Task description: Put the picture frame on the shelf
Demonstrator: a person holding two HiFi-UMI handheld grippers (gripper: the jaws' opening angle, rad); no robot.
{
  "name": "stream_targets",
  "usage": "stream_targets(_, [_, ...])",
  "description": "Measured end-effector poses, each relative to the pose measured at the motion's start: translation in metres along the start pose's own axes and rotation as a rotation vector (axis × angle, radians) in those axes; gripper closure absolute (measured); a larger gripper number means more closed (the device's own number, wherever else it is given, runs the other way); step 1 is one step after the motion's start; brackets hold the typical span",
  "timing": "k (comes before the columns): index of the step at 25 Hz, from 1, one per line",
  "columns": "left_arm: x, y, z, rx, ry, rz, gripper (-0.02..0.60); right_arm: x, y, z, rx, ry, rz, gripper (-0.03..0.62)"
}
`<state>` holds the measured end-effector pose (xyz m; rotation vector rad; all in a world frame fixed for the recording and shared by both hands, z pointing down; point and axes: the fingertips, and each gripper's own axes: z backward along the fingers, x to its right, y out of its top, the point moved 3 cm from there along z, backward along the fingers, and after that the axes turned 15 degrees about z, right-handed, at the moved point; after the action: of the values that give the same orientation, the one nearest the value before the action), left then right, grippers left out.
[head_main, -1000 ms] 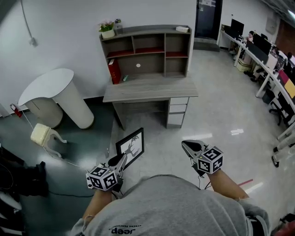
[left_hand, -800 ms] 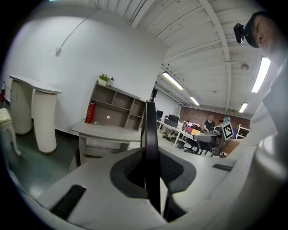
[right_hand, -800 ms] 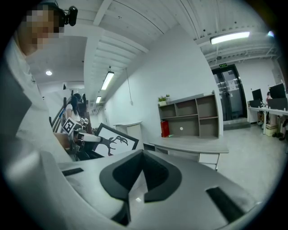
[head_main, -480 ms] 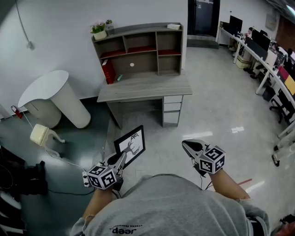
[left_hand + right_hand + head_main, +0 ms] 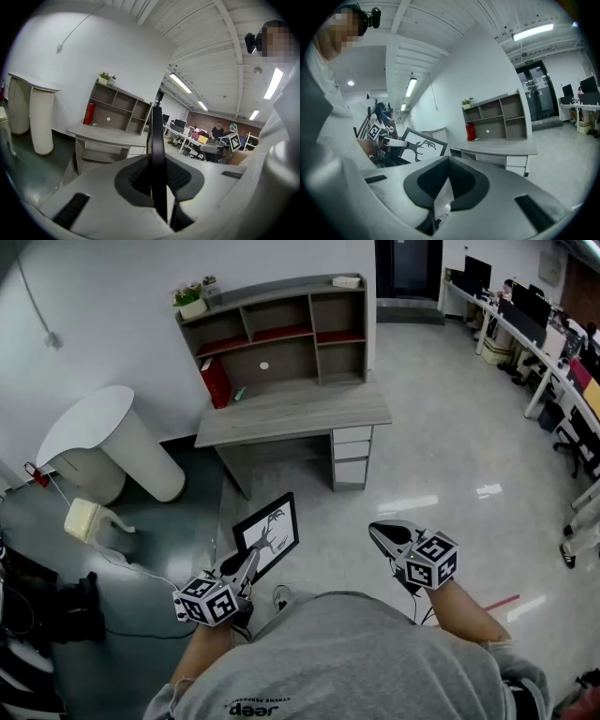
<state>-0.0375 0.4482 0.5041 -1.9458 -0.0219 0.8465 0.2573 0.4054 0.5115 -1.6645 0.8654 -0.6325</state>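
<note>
One picture frame (image 5: 267,535) – black border, white print with a dark branching figure – is held above the floor, its lower edge clamped in the left tongs (image 5: 246,566). The right tongs (image 5: 382,536) are closed together and empty. One shelf (image 5: 281,329) stands on one bench (image 5: 291,413), well apart from the frame.

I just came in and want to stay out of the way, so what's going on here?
A person holds a gripper in each hand. The left gripper is clamped on the edge of a black picture frame with a tree print. The right gripper is shut and empty. The desk with its shelf stands ahead, some way off, so the frame is not yet placed.
</note>
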Motion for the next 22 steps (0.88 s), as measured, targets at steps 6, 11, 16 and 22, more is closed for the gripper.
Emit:
stream_targets(6, [-0.042, 0.024, -0.02, -0.007, -0.032, 0.021, 0.525, 0.015, 0.005, -0.048, -0.029, -0.011, 0.004, 0.586])
stream_targets(11, [-0.105, 0.067, -0.046, 0.004, -0.09, 0.044, 0.525, 0.038, 0.021, -0.118, -0.046, -0.055, 0.011, 0.586])
stream_targets(16, [-0.166, 0.128, -0.078, -0.021, -0.161, 0.043, 0.525, 0.059, 0.059, -0.195, -0.038, -0.094, 0.024, 0.585])
stream_targets(22, [-0.228, 0.196, -0.097, -0.017, -0.204, 0.037, 0.525, 0.083, 0.099, -0.278, -0.037, -0.118, 0.039, 0.585])
